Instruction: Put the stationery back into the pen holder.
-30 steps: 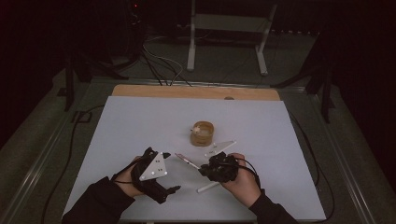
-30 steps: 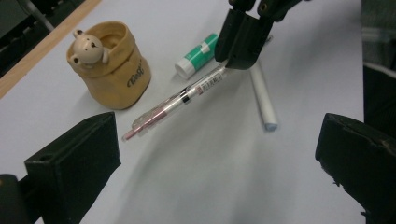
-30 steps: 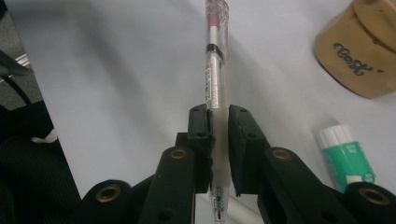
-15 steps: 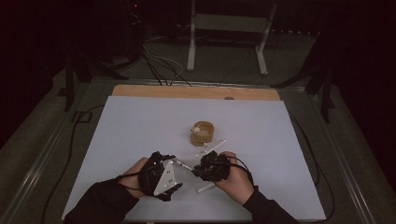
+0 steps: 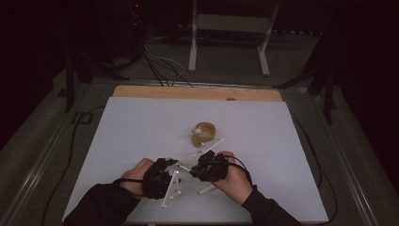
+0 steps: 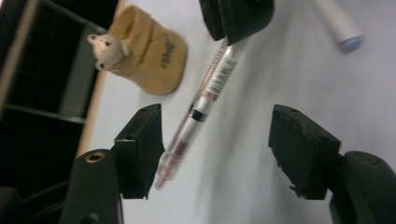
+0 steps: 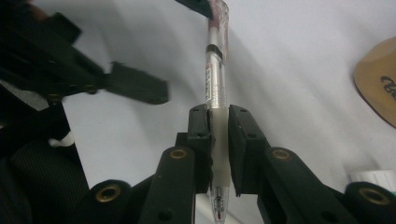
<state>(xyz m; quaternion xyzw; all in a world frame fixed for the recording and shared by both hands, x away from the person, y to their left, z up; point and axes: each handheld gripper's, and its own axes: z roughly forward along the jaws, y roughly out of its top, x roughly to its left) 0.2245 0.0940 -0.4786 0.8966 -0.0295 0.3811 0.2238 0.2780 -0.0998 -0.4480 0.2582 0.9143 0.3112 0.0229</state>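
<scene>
While clamped, pen (image 7: 216, 74) points away, tilted

The pen (image 7: 215, 79) is a slim one with a clear barrel, a printed label with a barcode, a dark band midway and a reddish tip section (image 6: 169, 164). It is held off the bench, pinched at its white grip part between the closed pads of the right tongs (image 7: 218, 140). Its free end reaches into the gap of the left tongs (image 6: 217, 149), whose jaws have just been closing, lying close beside one pad (image 6: 140, 144) and well apart from the other.
</scene>
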